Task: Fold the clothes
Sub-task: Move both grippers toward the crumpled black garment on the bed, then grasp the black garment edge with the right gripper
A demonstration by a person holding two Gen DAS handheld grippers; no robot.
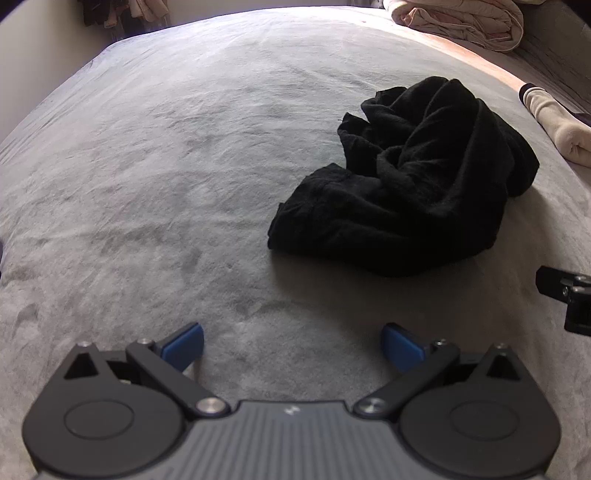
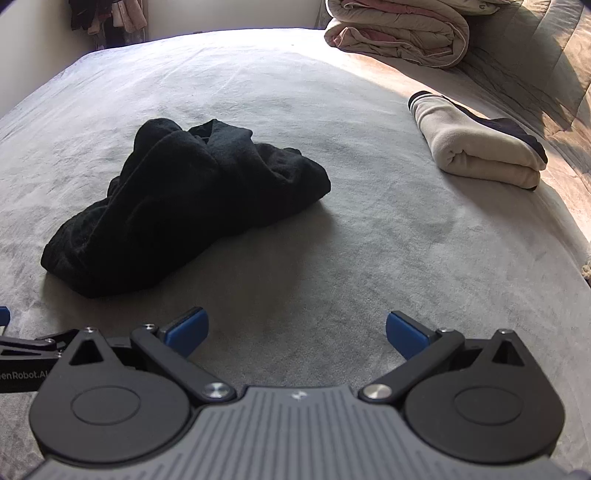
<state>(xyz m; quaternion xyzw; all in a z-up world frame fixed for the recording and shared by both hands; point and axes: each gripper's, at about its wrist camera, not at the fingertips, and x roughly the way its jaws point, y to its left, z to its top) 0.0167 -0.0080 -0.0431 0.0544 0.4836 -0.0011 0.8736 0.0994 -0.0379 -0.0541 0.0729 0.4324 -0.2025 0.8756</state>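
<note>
Left wrist view: a crumpled black fleece garment [image 1: 402,181] is seen lying in a heap on a bed covered by a grey plush blanket [image 1: 166,166], right of centre and in the middle distance. It has not been spread or folded. At the far right edge, part of a folded cream fleece garment with a dark striped cuff [image 1: 554,122] is shown, judged to be already finished. A bundled pale pink quilt [image 1: 461,22] is set at the far right corner. The left tool [image 1: 291,345] is held low at the near edge, its blue-padded jaws spread wide with nothing between them, well apart from the black heap. No writing can be read here.

Right wrist view: the same black heap [image 2: 177,210] is seen left of centre, the cream folded garment [image 2: 480,147] at the far right, resting neatly on the blanket [image 2: 369,240]. The right tool [image 2: 297,332] is likewise spread wide and empty, near the camera, apart from all clothing. On a black part at the left edge, white lettering is partly cut off; "enRobot.AI" can be read.

One garment appears done; the black one is judged to remain entirely.
</note>
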